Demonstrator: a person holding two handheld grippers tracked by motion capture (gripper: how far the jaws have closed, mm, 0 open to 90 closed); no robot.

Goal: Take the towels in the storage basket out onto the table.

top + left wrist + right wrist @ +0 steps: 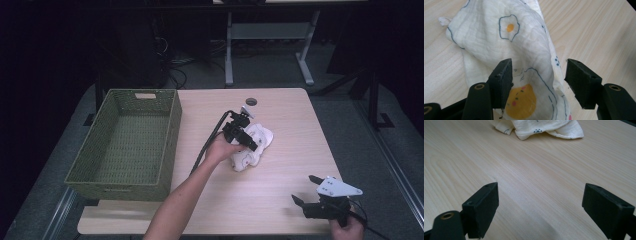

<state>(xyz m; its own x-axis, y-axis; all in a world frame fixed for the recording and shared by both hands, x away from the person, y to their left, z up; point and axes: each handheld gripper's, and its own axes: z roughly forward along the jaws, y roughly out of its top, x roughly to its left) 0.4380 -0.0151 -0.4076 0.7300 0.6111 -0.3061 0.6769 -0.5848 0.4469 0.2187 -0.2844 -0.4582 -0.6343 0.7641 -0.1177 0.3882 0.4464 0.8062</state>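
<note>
A crumpled white cloth [256,149] printed with fried eggs lies in the middle of the wooden table [290,120]. My left gripper [248,142] hovers right over it, held by a hand reaching in from the bottom. In the left gripper view the cloth [524,42] runs between and under the jaws of my left gripper [539,75], which stand apart without pressing on it. My right gripper [304,189] rests near the table's front right corner, open. In the right gripper view my right gripper [540,207] has only bare wood between its jaws, and the cloth [541,127] lies farther off.
A green woven basket [170,135], empty, stands along the table's left side. A small round grommet [251,101] sits near the far edge. Beyond the table are dark floor and the legs of another desk [229,55].
</note>
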